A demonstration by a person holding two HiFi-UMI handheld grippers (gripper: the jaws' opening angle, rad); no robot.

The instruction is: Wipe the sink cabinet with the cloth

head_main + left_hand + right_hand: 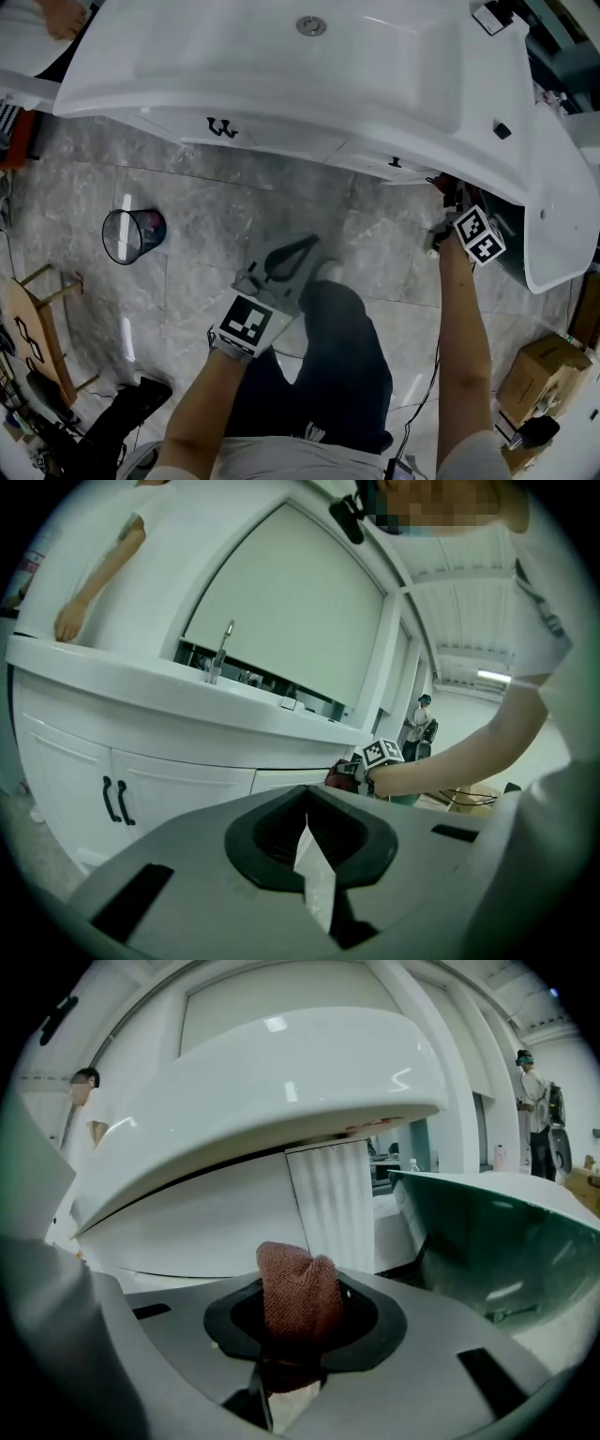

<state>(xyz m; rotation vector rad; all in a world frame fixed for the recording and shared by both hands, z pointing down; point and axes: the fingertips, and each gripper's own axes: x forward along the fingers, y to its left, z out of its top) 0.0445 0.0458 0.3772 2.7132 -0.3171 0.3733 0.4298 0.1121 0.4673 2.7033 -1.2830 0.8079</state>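
**Brown cloth held up to the white sink cabinet**

Grey marbled floor tiles (pixel 281 211) spread below a wide white sink cabinet (pixel 309 141), whose basin (pixel 234 66) overhangs its doors. A pair of black handles (pixel 222 127) marks the left doors. The person stands in front of the cabinet with both forearms reaching forward. A round wire wastebasket (pixel 131 234) stands on the floor to the left, well apart from the cabinet.

The left gripper (pixel 298 253) hangs low over the floor, away from the cabinet front; its jaws are pressed together with nothing between them. The right gripper (pixel 448 199) is tucked under the basin's overhanging rim at the cabinet's right end, beside a dark green tub (pixel 497 1232). Its jaws are clamped on a brown knitted cloth (pixel 298 1288), which sticks up from between them in a bunched fold. The cloth points at the cabinet face just beside a ribbed white panel (pixel 342 1204); whether it touches the surface cannot be told.
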